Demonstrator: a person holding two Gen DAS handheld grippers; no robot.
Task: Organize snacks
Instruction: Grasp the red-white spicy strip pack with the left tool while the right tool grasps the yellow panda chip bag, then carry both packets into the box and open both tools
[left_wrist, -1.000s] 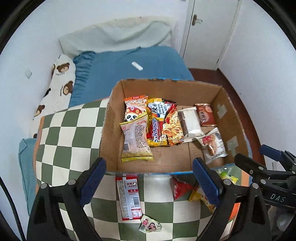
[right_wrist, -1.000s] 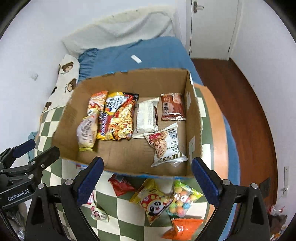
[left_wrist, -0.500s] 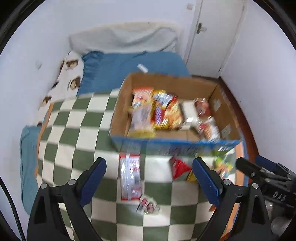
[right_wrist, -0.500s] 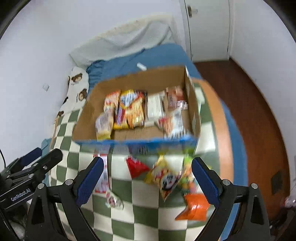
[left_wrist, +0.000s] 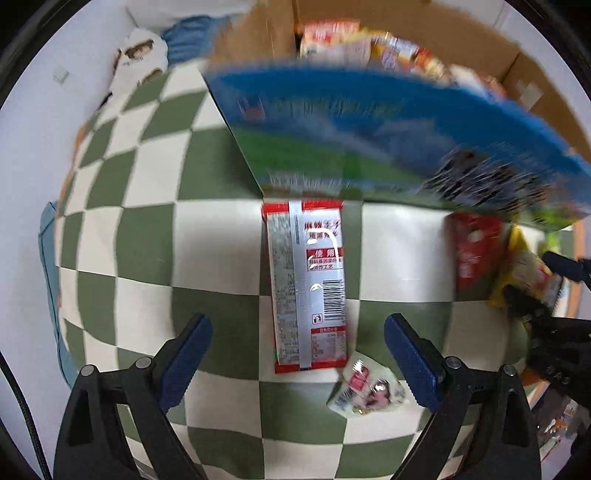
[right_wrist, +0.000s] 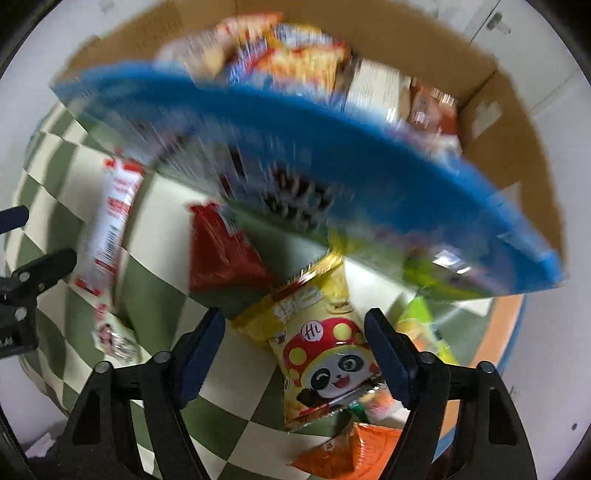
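Observation:
My left gripper (left_wrist: 299, 356) points down, open, over the green-and-white checked cloth (left_wrist: 155, 236). A long red and silver packet (left_wrist: 308, 284) lies flat between its fingers, untouched, with a small white candy packet (left_wrist: 365, 387) beside the right finger. My right gripper (right_wrist: 293, 354) is closing around a yellow panda snack bag (right_wrist: 325, 354) that lies on the cloth. A gap still shows at the left pad. The cardboard box (right_wrist: 295, 147) with a blue front wall (left_wrist: 369, 122) stands just behind and holds several snacks.
On the cloth lie a red packet (right_wrist: 221, 254), also visible in the left wrist view (left_wrist: 472, 254), an orange packet (right_wrist: 351, 454) and a green candy bag (right_wrist: 421, 325). The table's orange edge (right_wrist: 506, 332) is at the right.
Both grippers have dropped from above the box to just over the cloth in front of it. The right jaws have narrowed around the panda bag; the left jaws stay wide.

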